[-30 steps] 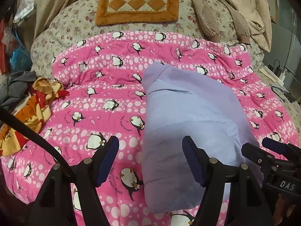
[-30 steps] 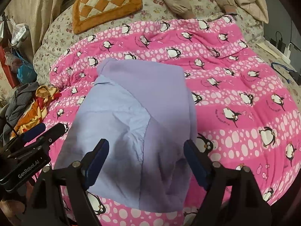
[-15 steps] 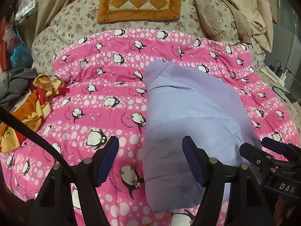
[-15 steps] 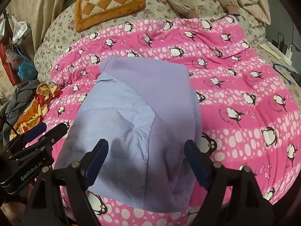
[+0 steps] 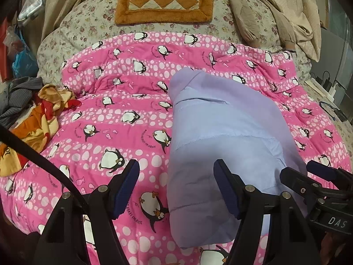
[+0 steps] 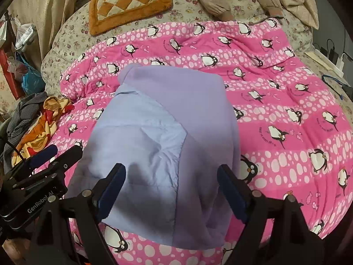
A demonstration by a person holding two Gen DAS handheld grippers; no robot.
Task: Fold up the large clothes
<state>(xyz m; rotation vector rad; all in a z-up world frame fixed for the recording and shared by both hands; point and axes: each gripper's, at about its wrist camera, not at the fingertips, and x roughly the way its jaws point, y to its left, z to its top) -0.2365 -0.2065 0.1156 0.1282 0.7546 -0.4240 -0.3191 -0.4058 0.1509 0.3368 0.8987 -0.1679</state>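
A folded lavender garment (image 5: 225, 137) lies on the pink penguin quilt (image 5: 123, 110), lengthwise away from me; it also shows in the right wrist view (image 6: 163, 132), with a paler blue panel on its left part. My left gripper (image 5: 176, 185) is open and empty, above the garment's near left edge. My right gripper (image 6: 171, 190) is open and empty, above the garment's near end. The right gripper's body shows at the left wrist view's right edge (image 5: 317, 190).
An orange checked cushion (image 5: 165, 0) lies at the bed's head. Beige clothes (image 5: 286, 11) lie at the far right. An orange and yellow cloth (image 5: 37, 119) and a grey striped garment (image 5: 19, 95) lie at the left edge. Cables and chargers (image 6: 331, 55) sit at the right.
Both grippers have drawn back and up slightly from the garment, so it sits a little farther in view. Both jaws stay open. The garment has not moved.
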